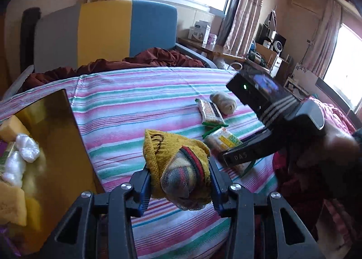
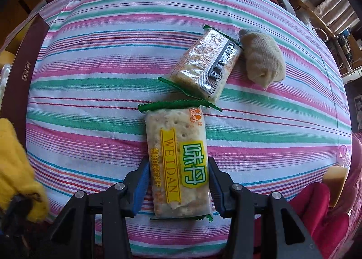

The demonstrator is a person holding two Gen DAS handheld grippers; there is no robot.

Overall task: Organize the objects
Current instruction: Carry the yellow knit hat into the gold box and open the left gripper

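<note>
My left gripper (image 1: 179,183) is shut on a rolled yellow sock (image 1: 178,166) and holds it above the striped bed sheet (image 1: 140,100). My right gripper (image 2: 178,182) has its jaws on both sides of a WEIDAN cracker packet (image 2: 178,159) that lies on the sheet; they appear closed on it. The right gripper (image 1: 244,155) also shows in the left wrist view, over that packet (image 1: 222,140). A second cracker packet (image 2: 203,64) and a beige rolled sock (image 2: 262,60) lie farther back.
A gold-lined box (image 1: 52,136) at the left holds sponges (image 1: 11,204) and white plastic bundles (image 1: 20,157). A dark red blanket (image 1: 126,62) and a colour-block headboard (image 1: 106,30) lie beyond. A sponge (image 2: 334,182) and red fabric (image 2: 316,209) sit at the right.
</note>
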